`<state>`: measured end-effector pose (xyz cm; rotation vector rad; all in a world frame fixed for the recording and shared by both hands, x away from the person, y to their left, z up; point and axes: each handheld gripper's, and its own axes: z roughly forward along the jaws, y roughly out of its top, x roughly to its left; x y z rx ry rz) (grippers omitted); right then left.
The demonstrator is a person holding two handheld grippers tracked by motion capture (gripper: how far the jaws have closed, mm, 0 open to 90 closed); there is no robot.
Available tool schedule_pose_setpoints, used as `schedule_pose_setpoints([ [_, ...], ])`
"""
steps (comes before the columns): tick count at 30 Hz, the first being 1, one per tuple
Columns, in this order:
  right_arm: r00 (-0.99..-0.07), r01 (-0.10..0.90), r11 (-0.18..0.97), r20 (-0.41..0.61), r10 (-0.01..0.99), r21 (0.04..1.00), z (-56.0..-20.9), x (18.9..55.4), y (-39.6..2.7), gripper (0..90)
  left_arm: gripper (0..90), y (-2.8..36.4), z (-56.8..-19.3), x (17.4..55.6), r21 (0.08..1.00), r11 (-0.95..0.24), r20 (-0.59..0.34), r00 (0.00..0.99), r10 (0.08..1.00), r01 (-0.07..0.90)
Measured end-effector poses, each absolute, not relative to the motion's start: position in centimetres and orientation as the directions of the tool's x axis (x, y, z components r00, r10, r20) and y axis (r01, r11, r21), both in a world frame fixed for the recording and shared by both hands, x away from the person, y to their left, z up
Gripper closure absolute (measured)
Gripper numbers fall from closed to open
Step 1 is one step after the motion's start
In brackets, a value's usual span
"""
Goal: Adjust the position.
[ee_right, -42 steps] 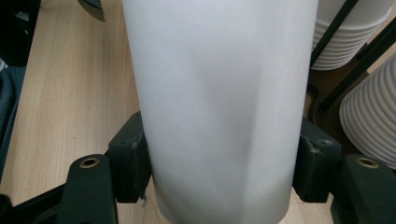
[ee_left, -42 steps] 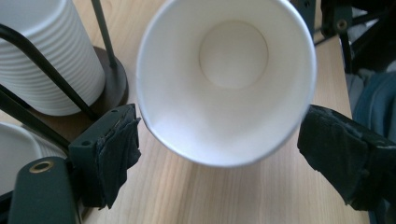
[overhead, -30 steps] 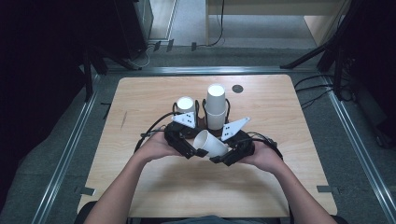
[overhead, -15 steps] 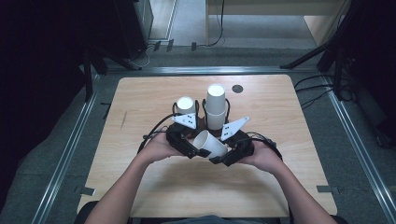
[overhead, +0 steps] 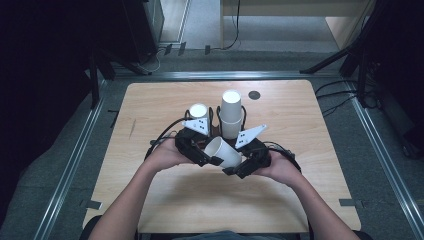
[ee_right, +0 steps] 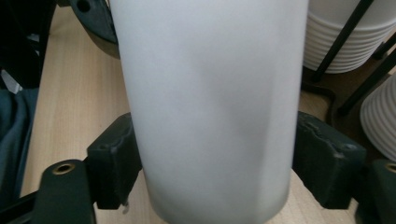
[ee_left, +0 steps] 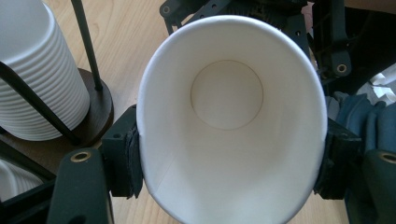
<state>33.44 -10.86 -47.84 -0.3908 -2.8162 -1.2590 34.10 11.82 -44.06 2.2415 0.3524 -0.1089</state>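
Note:
A white paper cup (overhead: 223, 151) lies on its side in the air between both grippers, over the table's middle. My left gripper (overhead: 207, 155) is shut on its rim end. In the left gripper view the cup's mouth (ee_left: 229, 126) faces the camera, pressed into an oval by the two pads, and these jaws have just been closing. My right gripper (overhead: 240, 162) stands around the cup's body (ee_right: 210, 107). Its jaws have just been opening, and its pads (ee_right: 327, 158) sit beside the cup wall without pinching it.
Two stacks of white cups in black wire holders stand just behind the hands, one low (overhead: 198, 112) and one taller (overhead: 231, 112). A small dark disc (overhead: 254, 94) lies farther back on the wooden table (overhead: 150, 105). The person's forearms come in from the near edge.
The left gripper has edged slightly in on the cup. The cup and the right hand stay where they were.

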Motion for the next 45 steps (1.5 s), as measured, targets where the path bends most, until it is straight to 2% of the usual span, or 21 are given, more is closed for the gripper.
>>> schedule_pose_setpoints([
  [8,-0.968,0.242,0.641,0.135,0.212,0.728,-47.8,33.6,-11.2,21.4,27.2,11.6,-43.5,34.3,0.678,-0.672,-0.199,0.954,0.225,0.3],
  [23,-0.96,0.268,0.622,0.149,0.238,0.735,-47.9,33.2,-11.2,21.7,27.2,9.9,-42.0,34.5,0.546,-0.802,-0.082,0.969,0.235,0.24],
  [32,-0.958,0.271,0.622,0.141,0.25,0.735,-48.0,33.2,-11.1,21.7,27.1,8.3,-42.4,35.1,0.501,-0.838,-0.067,0.975,0.211,0.216],
  [40,-0.96,0.274,0.638,0.162,0.23,0.72,-48.6,33.2,-10.8,22.8,27.1,7.5,-42.9,35.2,0.474,-0.847,-0.125,0.971,0.205,0.24],
  [45,-0.959,0.278,0.647,0.167,0.229,0.71,-49.0,33.1,-10.5,24.8,26.6,7.5,-42.7,35.0,0.479,-0.848,-0.124,0.974,0.191,0.227],
])
